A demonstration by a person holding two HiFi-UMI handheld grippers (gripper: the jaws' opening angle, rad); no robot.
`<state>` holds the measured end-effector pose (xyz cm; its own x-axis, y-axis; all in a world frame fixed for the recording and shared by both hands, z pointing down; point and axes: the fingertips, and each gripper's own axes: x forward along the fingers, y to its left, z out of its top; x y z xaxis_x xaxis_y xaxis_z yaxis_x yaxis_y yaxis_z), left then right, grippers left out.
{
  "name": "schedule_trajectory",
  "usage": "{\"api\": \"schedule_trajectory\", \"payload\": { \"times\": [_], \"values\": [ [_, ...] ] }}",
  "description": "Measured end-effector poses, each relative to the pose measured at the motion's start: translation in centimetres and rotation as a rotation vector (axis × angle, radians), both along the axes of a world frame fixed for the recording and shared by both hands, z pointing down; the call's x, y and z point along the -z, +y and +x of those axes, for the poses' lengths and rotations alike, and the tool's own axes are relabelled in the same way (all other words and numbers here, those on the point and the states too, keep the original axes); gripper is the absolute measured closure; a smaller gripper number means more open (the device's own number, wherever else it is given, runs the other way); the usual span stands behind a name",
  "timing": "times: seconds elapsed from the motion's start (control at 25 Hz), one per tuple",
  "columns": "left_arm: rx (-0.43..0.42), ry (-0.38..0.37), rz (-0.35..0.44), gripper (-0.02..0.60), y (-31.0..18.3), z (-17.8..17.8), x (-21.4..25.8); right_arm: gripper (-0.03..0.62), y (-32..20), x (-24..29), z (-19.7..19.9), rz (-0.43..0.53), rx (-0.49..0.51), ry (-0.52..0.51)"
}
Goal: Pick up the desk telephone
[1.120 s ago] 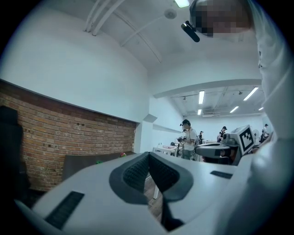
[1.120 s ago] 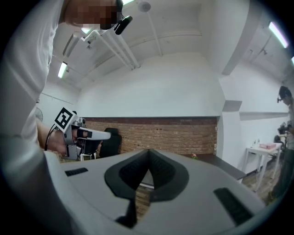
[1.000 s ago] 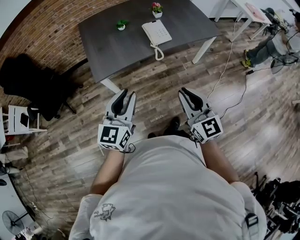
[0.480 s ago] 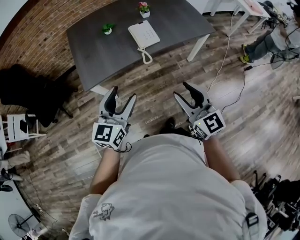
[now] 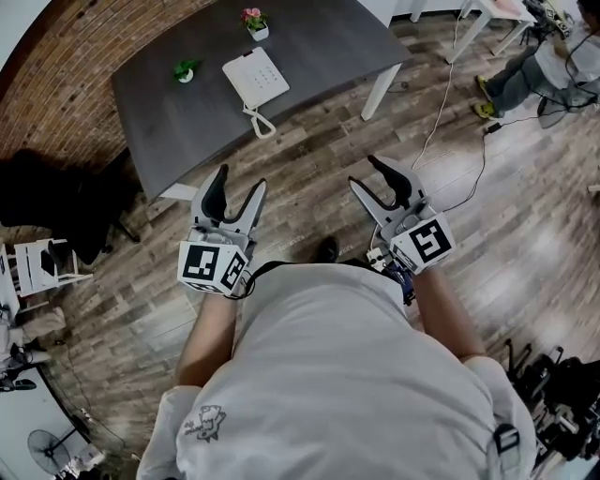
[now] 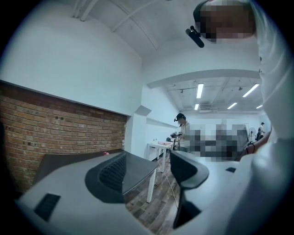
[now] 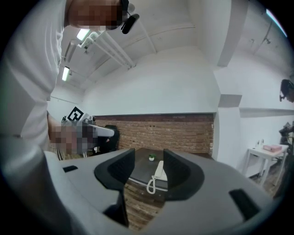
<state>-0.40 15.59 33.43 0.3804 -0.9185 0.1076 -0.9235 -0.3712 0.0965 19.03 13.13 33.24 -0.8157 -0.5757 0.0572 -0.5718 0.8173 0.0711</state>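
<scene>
The white desk telephone [image 5: 255,77] lies on a dark grey table [image 5: 319,42], and its coiled cord [image 5: 260,122] hangs over the near edge. Both grippers are held over the wooden floor, well short of the table. My left gripper [image 5: 241,180] is open with nothing between its jaws, which have just spread apart. My right gripper [image 5: 363,171] is open and empty too, and its jaws have widened the same way. In the right gripper view the telephone [image 7: 160,170] shows far off between the jaws. In the left gripper view I see only the table [image 6: 138,167]; the phone is hidden.
A small green plant [image 5: 185,70] and a pink flower pot [image 5: 253,21] stand on the table behind the phone. A black chair [image 5: 47,197] and a white stool [image 5: 37,262] are at the left. Cables [image 5: 450,122] run across the floor at the right, near a seated person [image 5: 534,70].
Both grippers went from nearly shut to wide open. The table and phone have slid left in the head view as the person moves across the floor.
</scene>
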Motion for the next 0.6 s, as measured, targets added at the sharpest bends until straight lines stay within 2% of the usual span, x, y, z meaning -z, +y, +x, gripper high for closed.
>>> {"api": "schedule_trajectory", "payload": {
  "times": [0.32, 0.6],
  "values": [
    [-0.042, -0.028, -0.001, 0.267, -2.2, 3.6, 0.3, 0.395, -1.9, 0.1, 3.6, -0.010, -0.042, -0.048],
    [-0.097, -0.024, -0.001, 0.267, -4.9, 5.9, -0.1, 0.395, -3.5, -0.5, 6.0, -0.017, -0.096, -0.040]
  ]
}}
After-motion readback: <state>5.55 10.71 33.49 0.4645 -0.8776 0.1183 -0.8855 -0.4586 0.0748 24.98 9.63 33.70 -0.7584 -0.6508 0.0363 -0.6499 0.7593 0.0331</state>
